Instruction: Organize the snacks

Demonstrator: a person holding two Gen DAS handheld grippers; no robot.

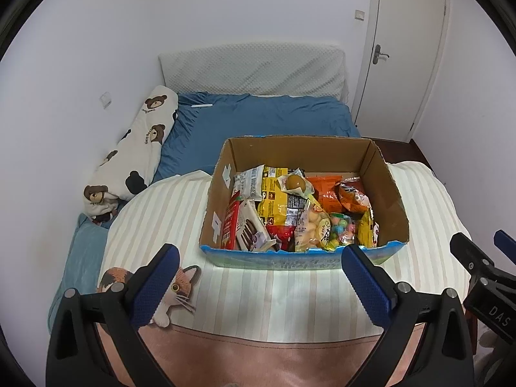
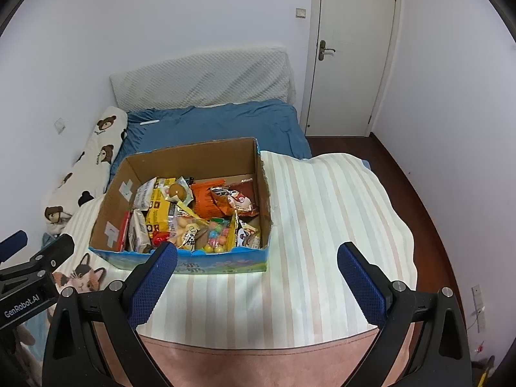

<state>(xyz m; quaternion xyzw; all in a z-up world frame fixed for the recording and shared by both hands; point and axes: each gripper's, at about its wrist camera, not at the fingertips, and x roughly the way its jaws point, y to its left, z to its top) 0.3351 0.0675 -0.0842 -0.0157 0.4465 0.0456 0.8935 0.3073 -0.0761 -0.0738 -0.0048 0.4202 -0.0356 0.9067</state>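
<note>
An open cardboard box [image 1: 383,193] [image 2: 261,193] with a blue printed front sits on a striped blanket on the bed. It holds several snack packets: a yellow bag [image 1: 274,203], an orange bag [image 1: 325,193], a red box [image 1: 230,222], a packet of pale biscuits [image 1: 311,225] and colourful candies [image 2: 217,237]. My left gripper [image 1: 259,254] is open and empty, hovering just in front of the box. My right gripper [image 2: 258,256] is open and empty, at the box's front right corner. Each gripper shows at the edge of the other's view.
The striped blanket [image 2: 322,225] has a cat picture [image 1: 180,287] at its left. Behind lie a blue sheet [image 1: 258,116], a bear-print pillow [image 1: 135,148] and a white headboard cushion [image 1: 254,67]. A closed white door [image 2: 351,51] and dark wood floor [image 2: 429,213] are to the right.
</note>
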